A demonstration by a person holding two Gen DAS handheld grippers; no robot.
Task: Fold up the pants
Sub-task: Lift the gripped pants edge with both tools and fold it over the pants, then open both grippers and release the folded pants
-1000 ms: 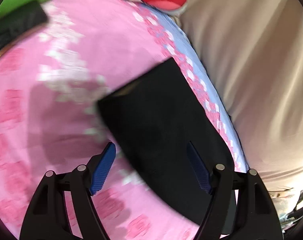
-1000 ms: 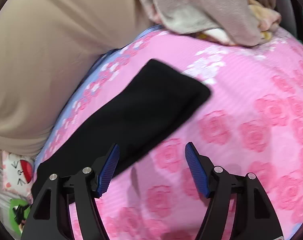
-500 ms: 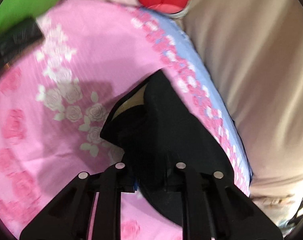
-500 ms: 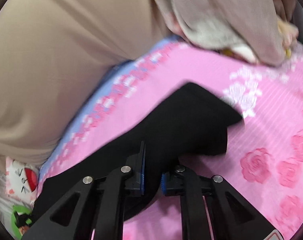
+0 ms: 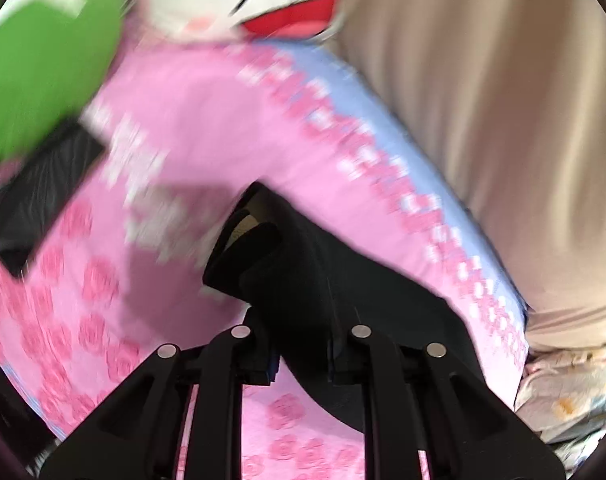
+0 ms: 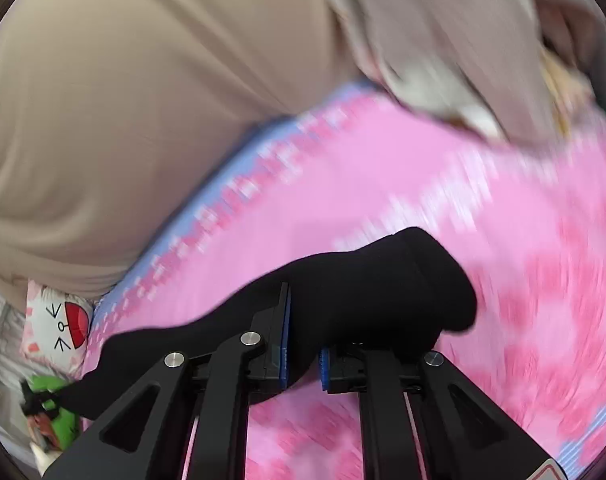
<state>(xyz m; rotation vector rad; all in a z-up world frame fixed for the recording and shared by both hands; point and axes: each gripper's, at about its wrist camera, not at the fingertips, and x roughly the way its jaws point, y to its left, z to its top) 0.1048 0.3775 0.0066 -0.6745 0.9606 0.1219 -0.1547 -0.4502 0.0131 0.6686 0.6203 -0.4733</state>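
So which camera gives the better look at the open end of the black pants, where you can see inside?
The left wrist view. There the black pants gape open above the left gripper, showing pale lining inside. The right wrist view shows the pants only as a closed, rounded end bunched over the right gripper.

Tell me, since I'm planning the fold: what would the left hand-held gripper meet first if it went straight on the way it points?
The black pants it already pinches; beyond them, probably the pink floral bedsheet, though depth is unclear.
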